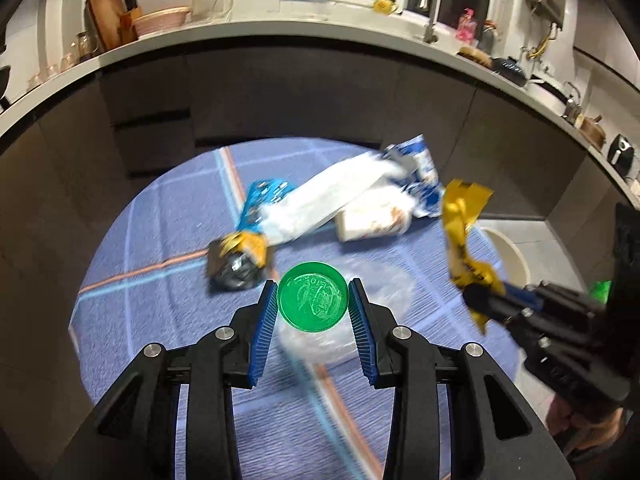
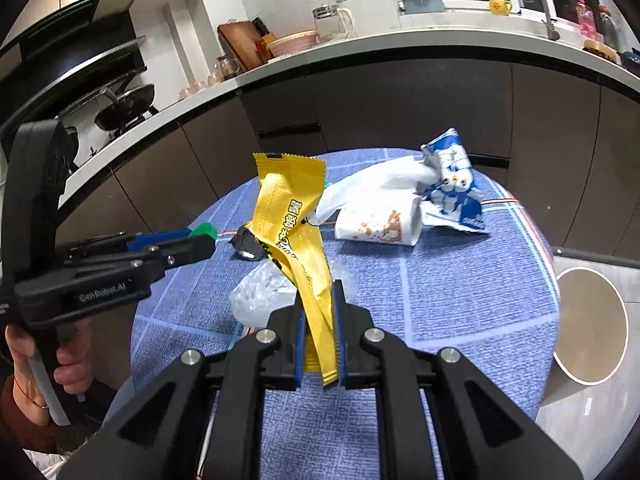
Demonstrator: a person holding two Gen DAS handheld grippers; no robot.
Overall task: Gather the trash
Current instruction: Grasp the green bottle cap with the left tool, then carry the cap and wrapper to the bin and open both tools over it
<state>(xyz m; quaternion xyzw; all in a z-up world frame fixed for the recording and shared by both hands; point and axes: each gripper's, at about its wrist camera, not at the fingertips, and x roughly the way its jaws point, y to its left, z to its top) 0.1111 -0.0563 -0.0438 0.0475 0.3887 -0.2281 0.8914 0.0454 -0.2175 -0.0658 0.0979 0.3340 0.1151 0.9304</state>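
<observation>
Between the blue pads of the left claw (image 1: 313, 303) sits a green cap (image 1: 313, 297), gripped on both sides above the blue checked surface (image 1: 168, 248). Right claw (image 2: 319, 320) is closed on a yellow wrapper (image 2: 294, 216), which stands upright. More wrappers (image 2: 452, 184) and a paper cup (image 2: 378, 222) lie on the surface behind.

Wrappers (image 1: 332, 200) on table (image 1: 160, 264), cup (image 2: 376, 222) btwn them, bin (image 2: 588, 328) right of table
</observation>
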